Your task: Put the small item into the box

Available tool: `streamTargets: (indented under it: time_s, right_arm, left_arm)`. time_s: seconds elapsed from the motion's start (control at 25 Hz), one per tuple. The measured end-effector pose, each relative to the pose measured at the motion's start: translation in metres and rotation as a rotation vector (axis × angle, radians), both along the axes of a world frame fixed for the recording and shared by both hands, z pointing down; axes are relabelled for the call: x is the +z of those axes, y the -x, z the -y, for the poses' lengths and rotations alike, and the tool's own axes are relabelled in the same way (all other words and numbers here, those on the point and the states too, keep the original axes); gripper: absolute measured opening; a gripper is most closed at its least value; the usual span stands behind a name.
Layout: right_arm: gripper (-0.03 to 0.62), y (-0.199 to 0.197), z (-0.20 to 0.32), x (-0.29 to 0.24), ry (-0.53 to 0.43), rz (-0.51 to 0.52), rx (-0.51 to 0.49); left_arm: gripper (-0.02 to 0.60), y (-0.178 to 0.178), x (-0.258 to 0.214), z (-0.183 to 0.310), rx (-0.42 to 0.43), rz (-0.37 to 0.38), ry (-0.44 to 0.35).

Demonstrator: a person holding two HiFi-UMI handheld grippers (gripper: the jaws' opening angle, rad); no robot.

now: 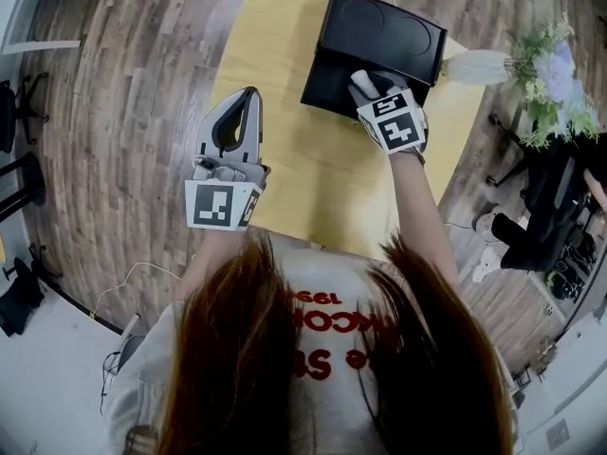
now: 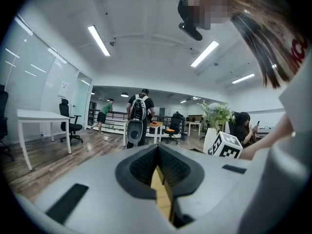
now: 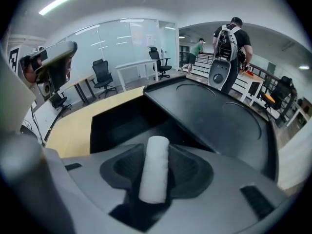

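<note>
A black box (image 1: 327, 91) stands open on the yellow table (image 1: 313, 178), its lid (image 1: 384, 31) tipped back. My right gripper (image 1: 361, 81) hangs over the box's opening, shut on a small white roll (image 3: 155, 167) that lies lengthwise between its pads. In the right gripper view the dark inside of the box (image 3: 122, 121) is straight ahead and the lid (image 3: 219, 116) rises to the right. My left gripper (image 1: 248, 95) sits at the table's left edge, well left of the box, with jaws shut and nothing in them. Its own view shows only a thin slit (image 2: 158, 174).
A white vase (image 1: 479, 64) with flowers (image 1: 550, 74) stands right of the box near the table's far right edge. Wooden floor surrounds the table. Office chairs, desks and people are farther off in the room (image 2: 139, 113).
</note>
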State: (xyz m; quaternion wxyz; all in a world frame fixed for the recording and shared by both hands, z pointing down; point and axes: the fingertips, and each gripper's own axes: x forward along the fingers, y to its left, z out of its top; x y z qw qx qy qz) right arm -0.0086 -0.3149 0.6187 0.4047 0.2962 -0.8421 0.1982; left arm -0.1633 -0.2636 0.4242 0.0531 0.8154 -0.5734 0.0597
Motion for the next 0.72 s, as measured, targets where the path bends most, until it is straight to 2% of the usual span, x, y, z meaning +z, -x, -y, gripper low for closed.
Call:
streamTargets:
  time_s: [0.12,0.28,0.36,0.52,0.72]
  right_arm:
    - [0.196,0.002,-0.001,0.000,0.014,0.001,-0.011]
    - [0.190,0.002,0.006,-0.017,-0.030,0.047,0.013]
    - [0.155,-0.002,0.008,-0.038,-0.081,0.090,0.048]
    - [0.031,-0.016,0.013,-0.086,-0.206,0.188,0.131]
    - [0.008,-0.031,0.008,-0.148,-0.356,0.312,0.212]
  left_arm:
    - [0.008,0.002,0.000,-0.004,-0.012,0.001,0.003]
    - [0.008,0.006,0.000,-0.002,-0.023,-0.002,0.000]
    - [0.006,0.005,-0.005,-0.002,-0.023,-0.003,-0.011]
    - [0.006,0.004,-0.019,0.001,-0.018,-0.002,-0.046]
    - [0.008,0.002,-0.041,0.005,-0.007,0.001,-0.094]
